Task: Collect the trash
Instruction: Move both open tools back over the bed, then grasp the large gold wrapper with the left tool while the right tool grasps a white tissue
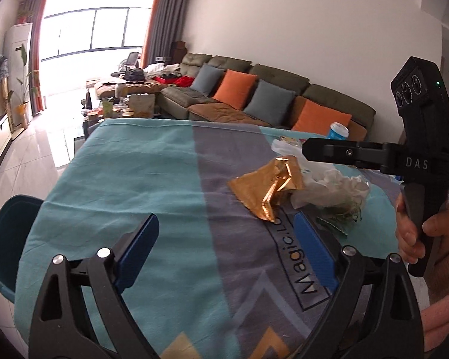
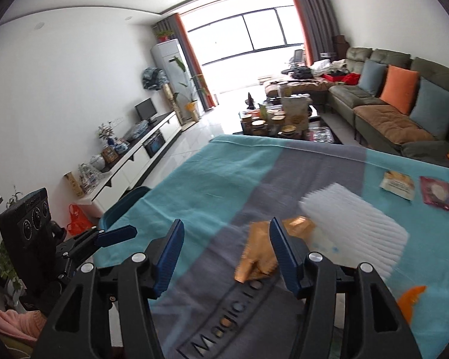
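My left gripper (image 1: 226, 251) stands open over the teal and grey cloth (image 1: 152, 179), with nothing between its blue pads. A crumpled gold wrapper (image 1: 266, 188) lies just ahead of it to the right, next to a heap of white crumpled paper and clear plastic (image 1: 329, 185). A hand (image 1: 416, 233) holds my right gripper (image 1: 306, 149) side-on above that heap. In the right wrist view, my right gripper (image 2: 226, 254) is open above the blurred gold wrapper (image 2: 257, 257), which lies partly behind its right finger. The pads are not touching it. My left gripper (image 2: 113, 236) is at the far left.
A teal bin (image 1: 9, 239) stands off the table's left edge, and appears in the other view as the bin (image 2: 125, 206). On the cloth lie a white ribbed foam sheet (image 2: 356, 224), two snack packets (image 2: 398, 184), an orange scrap (image 2: 413, 296) and a blue cup (image 1: 338, 130). A sofa (image 1: 254, 89) is behind.
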### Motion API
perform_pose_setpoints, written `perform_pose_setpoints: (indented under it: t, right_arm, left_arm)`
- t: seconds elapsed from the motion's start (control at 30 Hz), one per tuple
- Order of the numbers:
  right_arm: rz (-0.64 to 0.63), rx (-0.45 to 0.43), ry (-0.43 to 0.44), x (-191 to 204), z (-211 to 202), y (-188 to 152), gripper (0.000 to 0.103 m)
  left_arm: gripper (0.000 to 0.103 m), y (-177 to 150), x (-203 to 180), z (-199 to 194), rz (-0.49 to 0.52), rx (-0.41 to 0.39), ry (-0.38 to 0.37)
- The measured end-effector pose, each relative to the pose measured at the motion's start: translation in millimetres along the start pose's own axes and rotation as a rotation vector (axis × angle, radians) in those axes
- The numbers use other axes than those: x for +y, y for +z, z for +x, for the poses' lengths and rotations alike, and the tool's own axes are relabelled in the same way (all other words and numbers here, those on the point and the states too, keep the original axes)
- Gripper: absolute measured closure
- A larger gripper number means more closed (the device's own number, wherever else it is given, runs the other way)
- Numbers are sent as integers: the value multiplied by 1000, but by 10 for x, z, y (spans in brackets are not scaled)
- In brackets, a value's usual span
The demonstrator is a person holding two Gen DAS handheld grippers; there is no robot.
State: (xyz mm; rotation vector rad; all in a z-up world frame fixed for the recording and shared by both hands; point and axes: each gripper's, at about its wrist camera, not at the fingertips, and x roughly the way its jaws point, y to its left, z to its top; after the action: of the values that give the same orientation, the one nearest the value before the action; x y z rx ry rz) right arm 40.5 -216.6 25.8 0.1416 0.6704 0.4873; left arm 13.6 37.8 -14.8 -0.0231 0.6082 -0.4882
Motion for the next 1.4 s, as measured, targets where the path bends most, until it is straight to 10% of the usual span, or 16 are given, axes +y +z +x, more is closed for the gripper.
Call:
perform_pose_setpoints:
  t: [0.47,0.73,0.87,1.13,1.4]
  right_arm:
    - [104,52,-178,-700,-165,-376,46]
    - [83,83,-164,-721,-88,-477,58]
    - [73,87,-161,-693,-100,-481,68]
    - [66,83,-140,-669,-185,-472,97]
    - [127,-2,-37,-656,-434,-344,99]
  left_arm:
    - [32,136,-379,902,118,196,-28]
    - [59,188,-332,1202,88,278,-40]
    - [89,185,-270,1245,58,302,-76]
    - [91,162,-252,1076,45,254,-97]
    - [92,177,-94,702,11,179,-89]
